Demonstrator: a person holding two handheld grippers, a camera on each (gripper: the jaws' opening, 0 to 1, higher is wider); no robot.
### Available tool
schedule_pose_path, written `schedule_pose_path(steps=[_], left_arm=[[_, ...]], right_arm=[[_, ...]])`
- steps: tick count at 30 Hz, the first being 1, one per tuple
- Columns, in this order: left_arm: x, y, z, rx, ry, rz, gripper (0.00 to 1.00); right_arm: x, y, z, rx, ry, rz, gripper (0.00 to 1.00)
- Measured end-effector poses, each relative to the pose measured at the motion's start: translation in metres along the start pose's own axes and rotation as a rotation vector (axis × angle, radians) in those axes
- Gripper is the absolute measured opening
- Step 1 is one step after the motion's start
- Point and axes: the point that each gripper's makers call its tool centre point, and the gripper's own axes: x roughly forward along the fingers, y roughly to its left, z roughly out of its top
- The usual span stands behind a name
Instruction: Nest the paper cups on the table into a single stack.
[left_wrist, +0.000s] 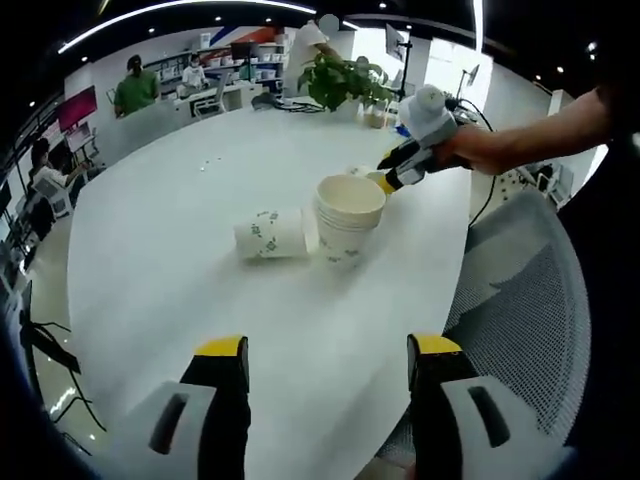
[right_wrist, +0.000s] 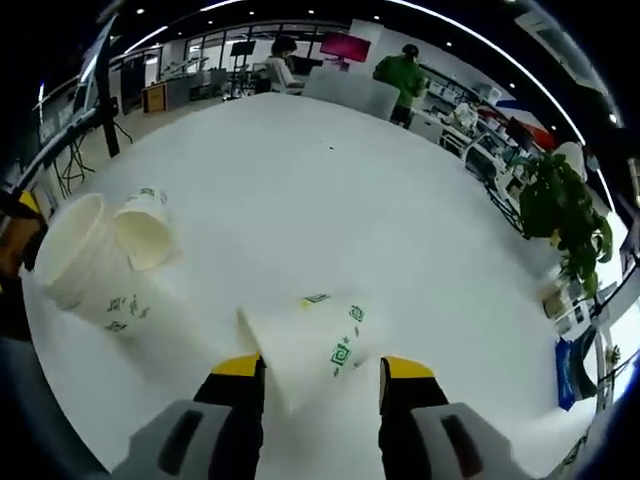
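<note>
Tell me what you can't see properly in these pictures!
- How many cups are nested in the stack: both views, the outer cup hides them.
- Whether the right hand-held gripper already squeezes the lying cup: right gripper view, its lower part is hidden between the jaws.
- The green print on the tipped cup: left gripper view, too small.

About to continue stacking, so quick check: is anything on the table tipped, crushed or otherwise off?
One loose cup lies on its side against the upright stack of cups, mouth toward it. The cup between the right claw jaws also lies on its side and looks flattened, possibly squashed. No spill visible.
</note>
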Motion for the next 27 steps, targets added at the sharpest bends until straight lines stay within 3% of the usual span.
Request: schedule_pose_path(steps=[3, 5, 9, 10, 13, 19, 27], left_arm=[[0.001, 0.002, 0.0, -0.007, -0.004, 0.003, 0.62], [0.001, 0.003, -0.001, -0.013, -0.005, 0.006, 0.62], [0.001, 0.001, -0.001, -0.019, -0.005, 0.006, 0.62], [0.001, 0.0, -0.002, -0.018, -0.003, 0.006, 0.62], [0.001, -0.001, -0.004, -0.016, 0.004, 0.007, 0.62], [-0.002, 0.001, -0.004, -0.02, 0.008, 0.013, 0.62], [-0.003, 0.002, -0.003, -0.014, 0.007, 0.012, 0.61]], right_arm=[[-0.001, -0.004, 0.003, -0.008, -0.023, -0.04, 0.43], [0.009, -0.01, 0.005, -0.019, -0.04, -0.072, 0.42], [0.003, -0.012, 0.005, -0.016, -0.055, -0.092, 0.36], [0.01, -0.013, 0.004, -0.015, -0.055, -0.095, 0.33], [0.002, -0.016, 0.004, -0.019, -0.061, -0.114, 0.22], [0.013, -0.026, 0.007, -0.035, -0.074, -0.112, 0.0], [0.001, -0.036, 0.02, -0.014, -0.094, -0.095, 0.0]])
